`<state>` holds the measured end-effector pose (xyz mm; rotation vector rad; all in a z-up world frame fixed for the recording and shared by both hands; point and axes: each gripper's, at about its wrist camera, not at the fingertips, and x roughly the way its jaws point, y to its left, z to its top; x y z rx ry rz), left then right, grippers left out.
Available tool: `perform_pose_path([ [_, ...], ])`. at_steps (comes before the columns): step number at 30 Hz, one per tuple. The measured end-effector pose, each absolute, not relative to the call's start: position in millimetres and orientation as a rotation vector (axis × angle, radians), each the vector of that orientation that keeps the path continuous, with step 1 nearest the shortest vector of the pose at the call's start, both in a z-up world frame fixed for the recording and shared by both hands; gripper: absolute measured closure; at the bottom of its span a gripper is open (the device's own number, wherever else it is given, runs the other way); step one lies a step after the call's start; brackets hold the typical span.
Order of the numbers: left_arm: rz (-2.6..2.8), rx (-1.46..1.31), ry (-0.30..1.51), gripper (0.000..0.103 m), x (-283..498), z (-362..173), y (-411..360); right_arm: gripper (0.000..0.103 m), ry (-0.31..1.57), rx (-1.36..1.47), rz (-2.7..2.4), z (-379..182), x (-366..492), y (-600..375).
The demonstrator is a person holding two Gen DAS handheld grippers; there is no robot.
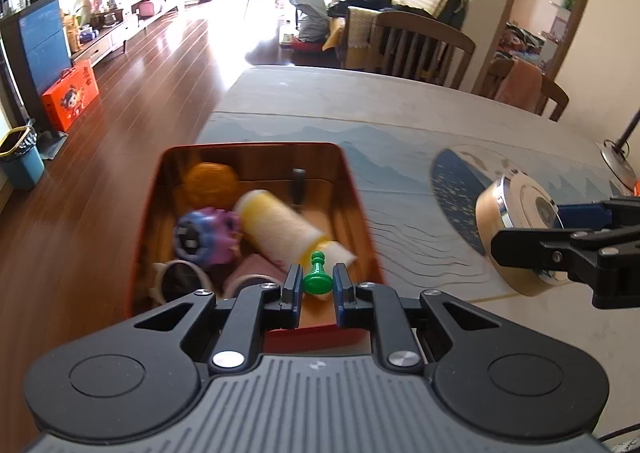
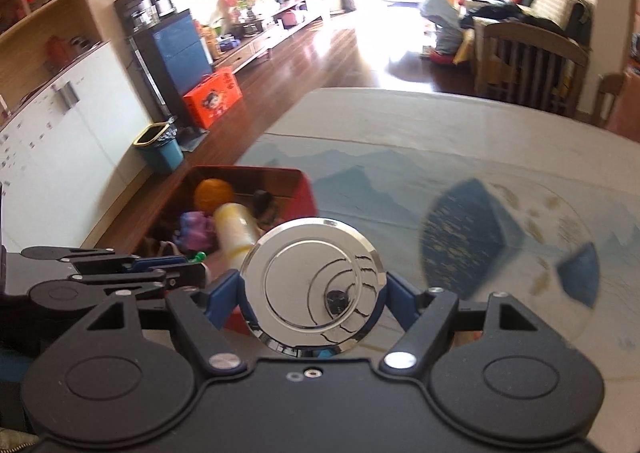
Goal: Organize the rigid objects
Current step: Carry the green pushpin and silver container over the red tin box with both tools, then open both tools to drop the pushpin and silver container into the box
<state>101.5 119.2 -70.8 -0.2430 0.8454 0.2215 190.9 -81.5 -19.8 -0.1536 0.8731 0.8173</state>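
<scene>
— Sunlight is pouring over the wooden floor behind the table [image 1: 400, 109], and the red bin [image 1: 356, 197] is sitting at the table's near left corner. How far along is the tidying looking?

— Well along, I'd judge. An orange ball [image 1: 210, 183], a purple toy [image 1: 204, 235] and a pale yellow-capped cylinder [image 1: 280, 229] are already lying in the bin. Two pieces are waiting to go in.

— Which ones?

— The left gripper [image 1: 316, 283] is hovering over the bin's near edge, its jaws narrowed around a green pawn [image 1: 317, 276]; the pawn's base is sitting between the pads, though whether they are pressing it I cannot tell. The right gripper [image 2: 314, 293] is reaching in beside the bin, its jaws spread wide and clamping a round wooden box with a chrome lid [image 2: 314, 285] off the table.
</scene>
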Motion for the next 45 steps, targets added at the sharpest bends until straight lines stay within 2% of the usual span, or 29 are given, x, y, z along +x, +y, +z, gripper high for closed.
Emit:
perform_pose_path([
  [11,0.275,-0.296,0.838,0.088,92.4,-87.3,180.3,0.027,0.875,-0.254,0.848,-32.6,206.0,3.5],
  [24,0.252,-0.305,0.840,0.088,94.7,-103.7,201.2,0.026,0.967,-0.315,0.833,-58.2,239.4,71.3],
  [45,0.233,-0.320,0.842,0.088,99.5,-117.5,212.6,0.026,1.072,-0.273,0.789,-80.1,258.3,87.0],
])
